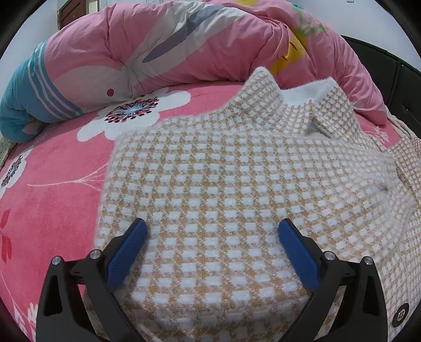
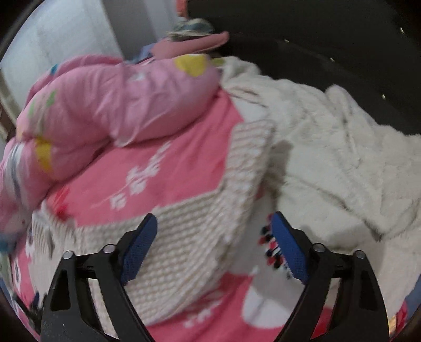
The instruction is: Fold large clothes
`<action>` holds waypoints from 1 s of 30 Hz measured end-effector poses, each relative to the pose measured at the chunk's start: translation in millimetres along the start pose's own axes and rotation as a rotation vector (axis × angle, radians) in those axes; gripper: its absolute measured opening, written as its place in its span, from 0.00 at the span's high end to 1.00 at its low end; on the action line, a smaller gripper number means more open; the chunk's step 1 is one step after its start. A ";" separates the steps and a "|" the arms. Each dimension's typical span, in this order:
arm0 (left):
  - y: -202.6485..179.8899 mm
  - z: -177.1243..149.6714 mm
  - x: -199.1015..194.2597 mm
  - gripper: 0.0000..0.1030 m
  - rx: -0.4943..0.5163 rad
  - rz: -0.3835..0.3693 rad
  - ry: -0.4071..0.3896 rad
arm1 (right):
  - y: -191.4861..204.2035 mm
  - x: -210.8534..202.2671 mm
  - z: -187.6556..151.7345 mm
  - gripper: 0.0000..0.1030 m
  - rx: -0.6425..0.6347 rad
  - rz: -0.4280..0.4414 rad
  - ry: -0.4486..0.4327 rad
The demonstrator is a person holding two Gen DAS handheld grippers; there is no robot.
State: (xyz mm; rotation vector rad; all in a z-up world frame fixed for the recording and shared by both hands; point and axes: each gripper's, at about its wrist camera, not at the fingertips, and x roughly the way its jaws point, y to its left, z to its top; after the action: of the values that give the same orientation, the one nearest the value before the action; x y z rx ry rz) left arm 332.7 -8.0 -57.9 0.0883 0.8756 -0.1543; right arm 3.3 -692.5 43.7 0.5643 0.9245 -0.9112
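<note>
Checked jacket (image 1: 223, 184) spread on pink bed (image 1: 52, 184), left gripper (image 1: 211, 236) released above its body, right gripper (image 2: 214, 234) released over its sleeve (image 2: 210, 210), quilt (image 1: 158, 47) behind, white blanket (image 2: 342, 157) beside

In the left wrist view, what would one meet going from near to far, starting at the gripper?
Left gripper, open over the checked garment → the garment's collar → rolled pink quilt → wall.
</note>
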 end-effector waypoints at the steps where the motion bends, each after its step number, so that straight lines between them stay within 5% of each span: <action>1: 0.4 0.0 0.1 0.05 0.001 0.001 -0.001 | -2.8 5.1 2.4 0.30 0.013 0.001 0.003; 7: 0.0 0.2 -0.3 0.05 0.001 0.000 -0.001 | -6.4 43.5 11.3 0.58 0.030 -0.033 0.058; 12: 0.5 -0.9 -0.3 0.05 0.000 0.001 -0.003 | 0.2 55.4 4.9 0.92 -0.014 -0.098 0.073; 19: -0.1 -2.6 -1.3 0.05 -0.002 0.000 -0.006 | 10.6 7.6 -4.4 0.94 -0.034 -0.089 -0.037; 30: 0.2 -1.8 -1.1 0.05 -0.004 0.001 -0.010 | 86.9 -98.6 -24.2 0.94 -0.129 0.124 -0.219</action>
State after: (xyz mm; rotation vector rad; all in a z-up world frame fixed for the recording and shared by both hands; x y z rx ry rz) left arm 330.7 -7.4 -58.2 0.0845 0.8655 -0.1517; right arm 38.8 -588.6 119.9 0.3978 0.7356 -0.7786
